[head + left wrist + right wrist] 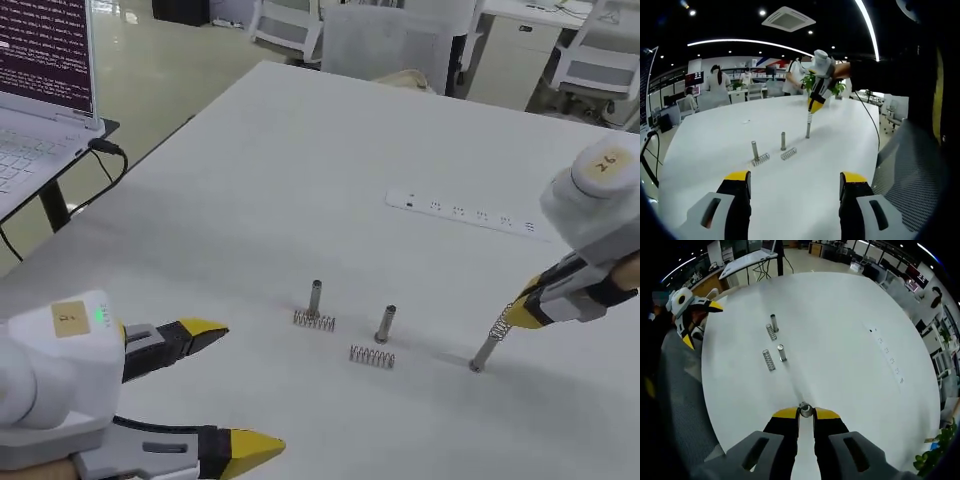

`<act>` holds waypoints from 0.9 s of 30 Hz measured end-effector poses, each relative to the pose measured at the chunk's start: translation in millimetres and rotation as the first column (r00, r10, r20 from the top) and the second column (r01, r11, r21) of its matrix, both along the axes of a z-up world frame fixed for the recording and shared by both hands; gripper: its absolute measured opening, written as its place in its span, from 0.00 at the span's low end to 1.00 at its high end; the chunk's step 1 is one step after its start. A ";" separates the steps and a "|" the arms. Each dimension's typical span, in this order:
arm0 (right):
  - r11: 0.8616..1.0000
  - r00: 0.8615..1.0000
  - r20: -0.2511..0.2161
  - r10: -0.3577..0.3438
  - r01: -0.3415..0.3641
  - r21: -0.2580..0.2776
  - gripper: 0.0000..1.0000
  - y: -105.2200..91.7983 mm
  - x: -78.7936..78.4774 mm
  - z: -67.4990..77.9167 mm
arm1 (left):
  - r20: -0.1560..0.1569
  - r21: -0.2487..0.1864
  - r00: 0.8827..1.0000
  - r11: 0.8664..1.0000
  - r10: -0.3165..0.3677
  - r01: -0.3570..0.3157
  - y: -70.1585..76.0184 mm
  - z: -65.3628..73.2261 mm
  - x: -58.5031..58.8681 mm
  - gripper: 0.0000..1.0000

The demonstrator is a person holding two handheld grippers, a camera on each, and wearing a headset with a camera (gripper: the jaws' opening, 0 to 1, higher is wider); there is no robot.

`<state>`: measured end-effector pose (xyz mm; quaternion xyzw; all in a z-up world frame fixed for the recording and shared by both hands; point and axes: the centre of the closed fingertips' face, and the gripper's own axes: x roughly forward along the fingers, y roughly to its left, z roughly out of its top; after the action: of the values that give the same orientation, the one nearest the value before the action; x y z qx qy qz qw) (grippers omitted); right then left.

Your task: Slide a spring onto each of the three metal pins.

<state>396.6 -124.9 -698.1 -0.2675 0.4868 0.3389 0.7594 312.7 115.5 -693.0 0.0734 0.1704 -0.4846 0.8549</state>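
**Desk (300,170): step one of three under way**

On a white office desk, the right tool (515,316) is pinched tight on a spring (499,326) that seems started over the right pin (481,357). The left tool (240,385) gapes wide, empty, near left. The middle pin (388,323) and left pin (316,297) stand bare, with loose springs (371,356) beside them. Next, I judge: push down, let go.

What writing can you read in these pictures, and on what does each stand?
"26": oval yellow sticker on the white right gripper.
Blurred, unreadable: square yellow sticker on the white left gripper.
Too small: text on the white laptop screen.
Too small: marks on the white power strip.
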 end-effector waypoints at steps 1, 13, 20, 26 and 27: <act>1.000 1.000 -0.002 0.000 0.000 0.000 0.08 0.0 0.1 -0.6 | -0.001 0.000 1.000 1.000 0.000 0.000 0.0 -0.2 -0.1 0.69; 1.000 0.999 -0.033 -0.010 0.010 0.008 0.08 -0.3 -0.7 -21.0 | -0.006 0.006 1.000 1.000 0.005 -0.005 0.9 -2.2 0.7 0.68; 1.000 0.999 -0.046 -0.024 0.025 0.011 0.08 0.9 -0.4 -40.3 | -0.011 0.011 1.000 1.000 0.007 -0.007 1.3 -3.6 1.1 0.67; 1.000 0.998 -0.055 -0.025 0.025 0.004 0.08 1.3 -0.7 -52.6 | -0.015 0.014 1.000 1.000 0.012 -0.011 2.3 -4.8 1.8 0.67; 1.000 0.998 -0.055 -0.025 0.026 0.003 0.08 1.2 -0.9 -54.3 | -0.015 0.014 1.000 1.000 0.012 -0.011 2.4 -4.9 1.9 0.67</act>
<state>395.6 -123.6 -752.3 -0.2504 0.5101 0.3373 0.7505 314.6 117.9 -697.9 0.0746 0.1805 -0.4790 0.8558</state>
